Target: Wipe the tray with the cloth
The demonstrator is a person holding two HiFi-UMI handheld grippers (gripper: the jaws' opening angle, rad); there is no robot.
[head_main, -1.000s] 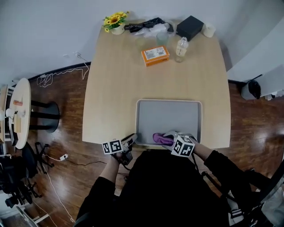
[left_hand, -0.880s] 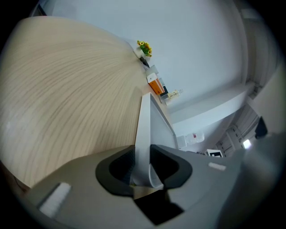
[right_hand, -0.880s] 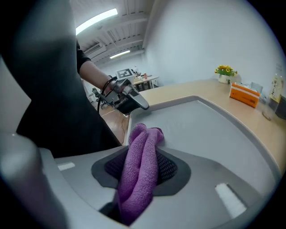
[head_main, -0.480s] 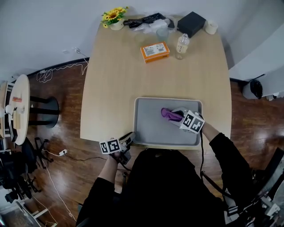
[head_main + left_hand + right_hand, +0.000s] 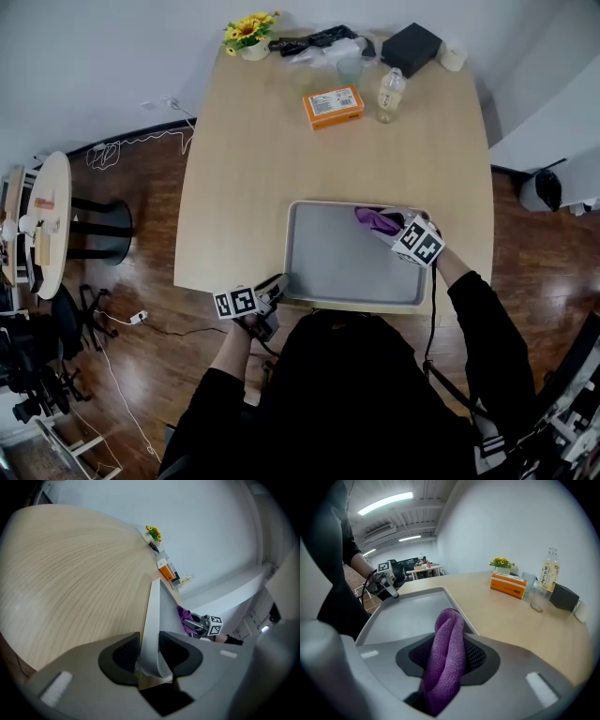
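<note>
The cloth [image 5: 375, 220] is soft, light and floppy, so I pinch it by a bunched fold. My right gripper [image 5: 392, 226] is clamped on it, angled down over the far right corner of the tray [image 5: 328, 262]. The tray looks stiff and light, likely to slide. My left gripper [image 5: 277, 287] straddles its near left rim, jaws just widening, pads touching it.
</note>
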